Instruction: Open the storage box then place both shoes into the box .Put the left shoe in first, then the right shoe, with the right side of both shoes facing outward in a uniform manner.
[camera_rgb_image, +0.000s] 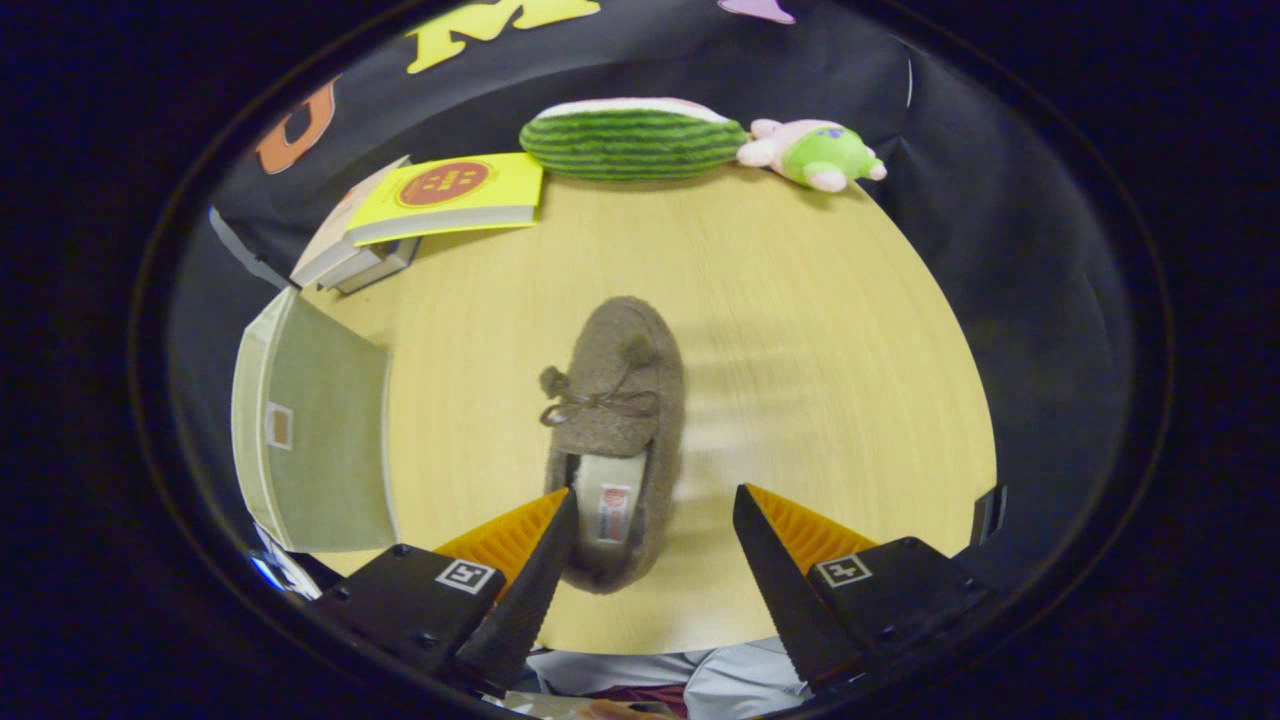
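A brown fuzzy slipper-type shoe (618, 410) with a bow and pom-poms lies on the wooden table (800, 330), toe pointing away from me. Its heel end sits between my fingers, close to the left finger. My gripper (652, 500) is open above it, the fingers wide apart and not touching the shoe. To the left of the shoe stands the pale green storage box (320, 430), its flat lid or flap facing up; I cannot tell whether it is open.
A stack of books (440, 200) with a yellow cover on top lies beyond the box at the back left. A striped green watermelon plush (630, 140) and a small pink and green plush toy (815, 155) rest along the far edge.
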